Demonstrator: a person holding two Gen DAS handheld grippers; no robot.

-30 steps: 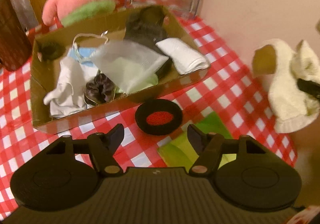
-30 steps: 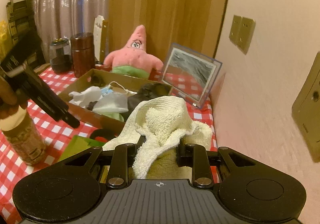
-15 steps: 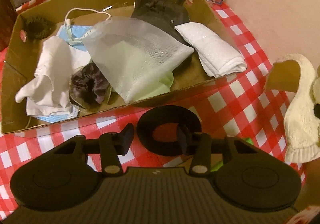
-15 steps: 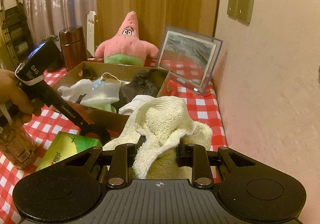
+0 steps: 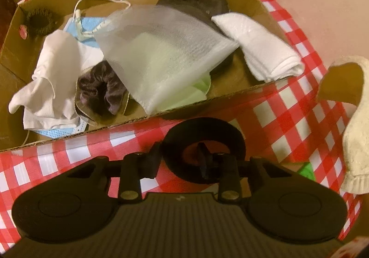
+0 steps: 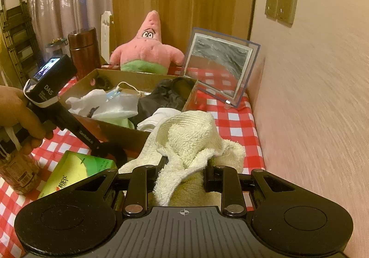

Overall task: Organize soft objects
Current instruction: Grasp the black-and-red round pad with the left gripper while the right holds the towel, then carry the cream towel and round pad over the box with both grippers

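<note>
A black fabric ring (image 5: 230,135) lies on the red checked tablecloth just in front of the cardboard box (image 5: 253,4). My left gripper (image 5: 180,154) points down at it, jaws closing: one finger stands outside the ring's left side, the other inside its hole, with a sliver of cloth still showing beside the band. The right wrist view shows a hand holding that gripper (image 6: 101,150) at the ring (image 6: 115,151). My right gripper (image 6: 184,165) is shut on a cream terry towel (image 6: 189,133), which hangs at the right edge of the left view (image 5: 355,142).
The box holds a white mesh bag (image 5: 161,50), a folded white cloth (image 5: 265,50), dark garments, a scrunchie and a face mask. Behind it sit a pink star plush (image 6: 147,50), a framed mirror (image 6: 219,66) and a brown flask (image 6: 84,50). A green carton (image 6: 76,170) and a jar (image 6: 16,175) stand front left; a wall runs along the right.
My left gripper dropped toward the black ring and narrowed its jaws around the ring's left band. The right gripper sank a little, still holding the towel.
</note>
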